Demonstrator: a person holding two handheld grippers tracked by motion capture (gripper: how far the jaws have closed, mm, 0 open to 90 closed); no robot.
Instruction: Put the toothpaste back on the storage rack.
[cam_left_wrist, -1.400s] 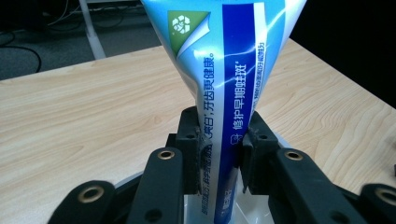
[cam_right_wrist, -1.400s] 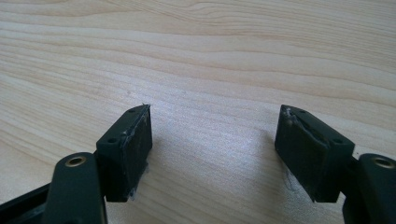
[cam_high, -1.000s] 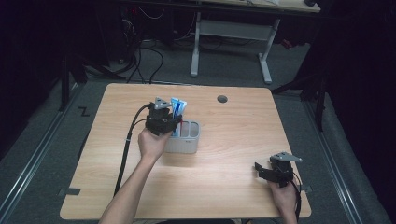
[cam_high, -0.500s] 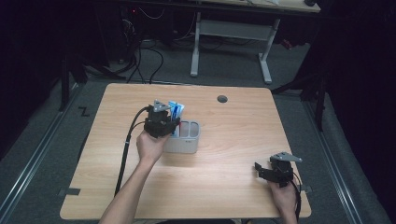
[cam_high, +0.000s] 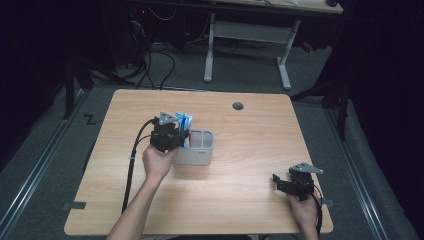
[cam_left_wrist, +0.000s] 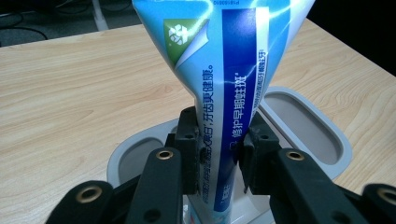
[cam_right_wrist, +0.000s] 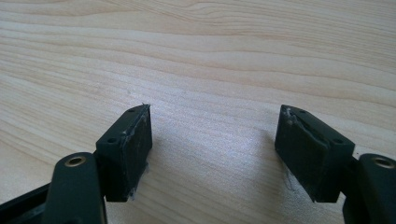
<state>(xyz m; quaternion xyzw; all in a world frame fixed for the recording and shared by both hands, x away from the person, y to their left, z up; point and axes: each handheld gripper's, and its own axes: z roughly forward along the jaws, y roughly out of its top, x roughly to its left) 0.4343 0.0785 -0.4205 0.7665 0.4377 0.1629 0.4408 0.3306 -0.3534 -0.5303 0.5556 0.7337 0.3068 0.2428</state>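
A blue and white toothpaste tube stands upright with its lower end in the left compartment of a grey two-compartment holder. My left gripper is shut on the tube's lower part. From above, that gripper sits over the left end of the holder, with the tube's top showing just past it. My right gripper rests near the table's front right corner, open, with bare wood between its pads.
The wooden table has a round cable hole at the back. The holder's right compartment is empty. Behind the table stand a desk frame and cables on the floor.
The left gripper and the tube have dropped slightly toward the holder. The right gripper has not moved.
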